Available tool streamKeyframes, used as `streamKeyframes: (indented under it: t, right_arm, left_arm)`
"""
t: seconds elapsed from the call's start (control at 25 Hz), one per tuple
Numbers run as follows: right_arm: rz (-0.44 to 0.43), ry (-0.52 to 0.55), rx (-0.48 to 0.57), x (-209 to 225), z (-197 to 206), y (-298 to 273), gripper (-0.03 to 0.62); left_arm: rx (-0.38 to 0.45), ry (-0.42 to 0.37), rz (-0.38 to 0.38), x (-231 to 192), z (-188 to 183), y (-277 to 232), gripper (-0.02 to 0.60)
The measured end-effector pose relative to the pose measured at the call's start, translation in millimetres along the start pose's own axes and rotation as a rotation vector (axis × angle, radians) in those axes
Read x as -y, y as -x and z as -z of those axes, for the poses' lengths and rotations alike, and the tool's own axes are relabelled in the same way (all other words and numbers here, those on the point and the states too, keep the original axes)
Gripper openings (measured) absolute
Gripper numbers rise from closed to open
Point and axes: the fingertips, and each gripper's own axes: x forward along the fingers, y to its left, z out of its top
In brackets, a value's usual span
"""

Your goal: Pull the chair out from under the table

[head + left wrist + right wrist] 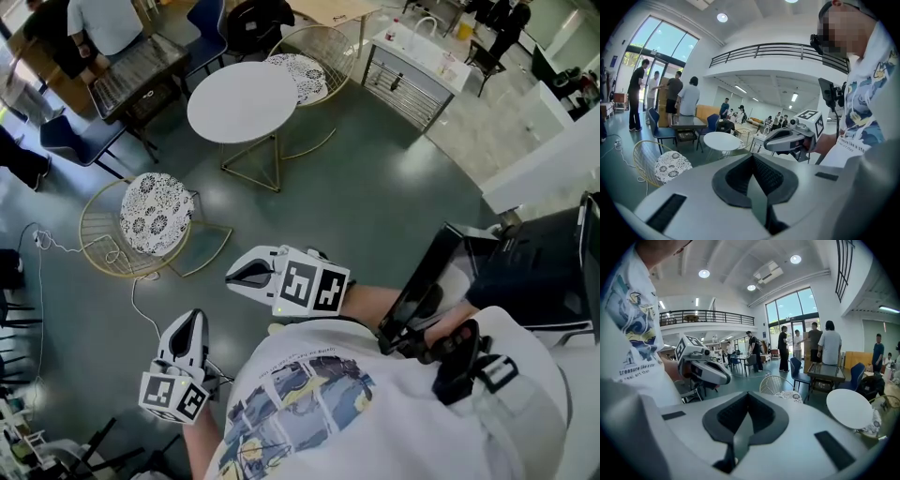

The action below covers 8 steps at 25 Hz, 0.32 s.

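A white round table [242, 101] stands on the grey floor. One wire chair with a patterned cushion [305, 70] is tucked at its far side. A second one, the wire chair [150, 214], stands apart from the table at the left. Both grippers are held near my body, well short of either chair. My left gripper [192, 321] is shut and empty, as is my right gripper [236, 276]. In the left gripper view the table [722, 139] and chair [670, 165] lie beyond the shut jaws. The right gripper view shows the chair [783, 391] and table [851, 408].
A dark table [141, 66] with people and blue chairs [80, 139] around it sits at the far left. A white counter [412, 56] stands at the far right. A white cable [56, 246] runs across the floor by the left chair.
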Motion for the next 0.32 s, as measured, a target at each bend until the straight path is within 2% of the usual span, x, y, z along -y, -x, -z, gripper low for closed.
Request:
streamKeyframes:
  t: [0.32]
  right_arm:
    - [0.017, -0.01, 0.007, 14.7, 15.1, 28.7, 0.011]
  left_arm:
    - [-0.021, -0.014, -0.009, 16.2, 2.2, -19.9, 0.009]
